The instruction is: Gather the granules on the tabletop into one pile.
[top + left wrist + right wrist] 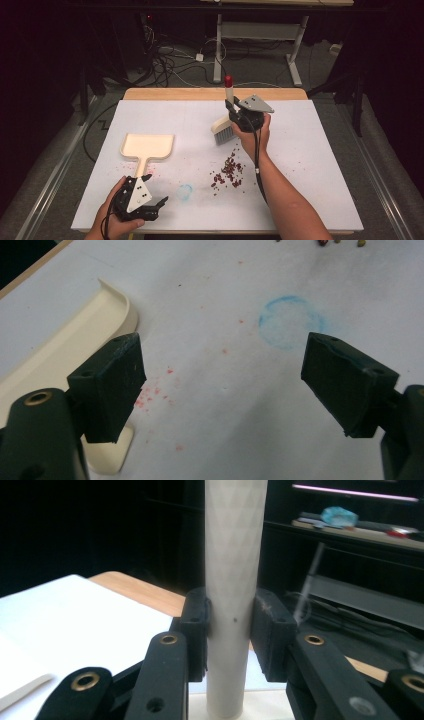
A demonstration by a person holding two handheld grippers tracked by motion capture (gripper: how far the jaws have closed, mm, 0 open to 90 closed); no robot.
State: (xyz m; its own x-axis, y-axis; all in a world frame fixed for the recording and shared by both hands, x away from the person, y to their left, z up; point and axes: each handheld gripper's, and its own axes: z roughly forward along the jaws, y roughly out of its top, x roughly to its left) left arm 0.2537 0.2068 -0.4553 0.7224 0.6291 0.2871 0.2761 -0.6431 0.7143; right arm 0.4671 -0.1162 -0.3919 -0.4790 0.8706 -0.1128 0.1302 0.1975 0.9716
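White brush (223, 131) with red-tipped handle upright, bristles down beyond scattered dark red crumbs (228, 171), cream dustpan (147, 147) flat

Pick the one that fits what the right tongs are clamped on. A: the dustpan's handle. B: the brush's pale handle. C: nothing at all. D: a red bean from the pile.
B: in the right gripper view the right tongs press from both sides on the brush handle, and the high view shows the brush held upright on its bristles beyond the scattered beans, while the dustpan lies untouched.
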